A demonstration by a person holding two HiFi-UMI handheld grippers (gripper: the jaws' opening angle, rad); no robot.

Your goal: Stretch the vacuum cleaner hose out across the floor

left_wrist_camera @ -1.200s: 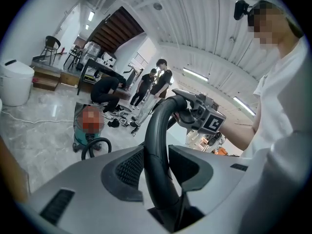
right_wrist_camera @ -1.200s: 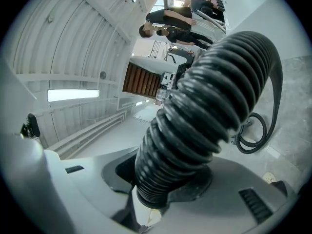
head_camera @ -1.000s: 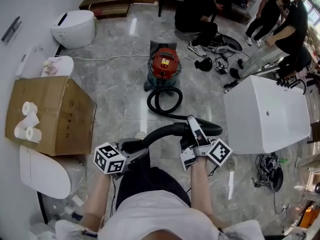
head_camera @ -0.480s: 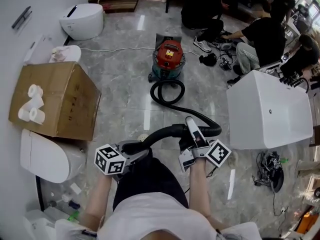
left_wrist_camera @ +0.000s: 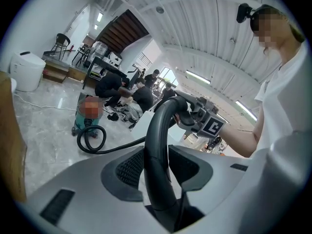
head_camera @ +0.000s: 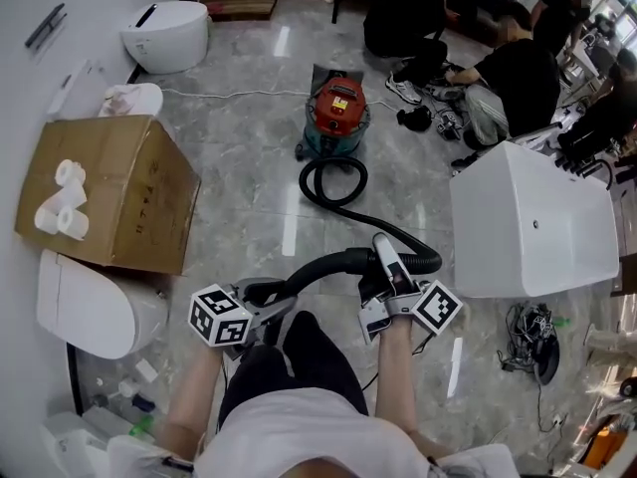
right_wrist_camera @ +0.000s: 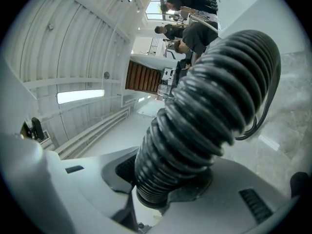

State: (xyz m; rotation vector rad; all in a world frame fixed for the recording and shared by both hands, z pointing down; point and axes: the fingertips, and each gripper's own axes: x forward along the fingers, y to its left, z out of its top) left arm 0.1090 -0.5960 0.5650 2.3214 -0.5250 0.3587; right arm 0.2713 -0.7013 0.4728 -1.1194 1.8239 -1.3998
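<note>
Vacuum cleaner hose (head_camera: 328, 263) partway through its stretch: you hold its free end off the floor just in front of you. Your left gripper (head_camera: 267, 295) is clamped on the smooth curved end tube. Your right gripper (head_camera: 386, 257) is closed round the ribbed section, a short way along. From your grip the hose drops to the floor and runs back into one full loop in front of the red canister vacuum (head_camera: 338, 108). By the look of it the job is only partly done, as that loop has yet to be drawn out into a line. The floor is glossy grey marble-look tile (head_camera: 239, 207), which should let the hose slide. Around you stand a cardboard box (head_camera: 119, 187) topped with toilet paper rolls (head_camera: 60, 202), white toilets (head_camera: 164, 33) and a white bathtub (head_camera: 532, 222). Several people (head_camera: 508, 78) crouch at the far side.
</note>
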